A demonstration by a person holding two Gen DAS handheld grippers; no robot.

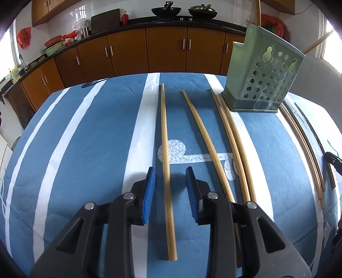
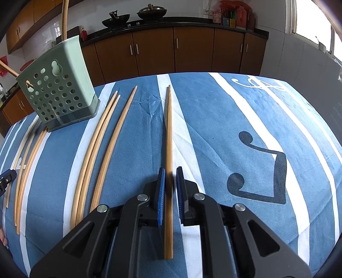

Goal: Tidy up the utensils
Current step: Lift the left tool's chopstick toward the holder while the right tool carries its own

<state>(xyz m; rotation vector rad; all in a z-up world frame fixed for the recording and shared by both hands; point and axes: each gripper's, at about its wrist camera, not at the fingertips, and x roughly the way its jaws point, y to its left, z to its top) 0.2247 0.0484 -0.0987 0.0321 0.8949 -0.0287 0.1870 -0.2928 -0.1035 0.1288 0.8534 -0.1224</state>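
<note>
Straddling pale chopstick (image 1: 166, 162) – left tool (image 1: 170, 177) agape | right tool (image 2: 170, 179) clamps slim tan chopstick (image 2: 168, 132)

Bright daylight from blown-out side windows (image 2: 312, 19); strong fisheye bending, dark vignetted corners.

The left gripper (image 1: 170, 178) is pitched steeply downward, its blue pads (image 1: 149, 195) set apart with clear gaps on both sides of what lies between them; nothing is pressed. The right gripper (image 2: 170, 178) is pitched downward likewise, with its blue pads (image 2: 161, 195) drawn close together. Whether contact is made by those pads cannot be determined. The black finger housings are seen intact on both.
</note>
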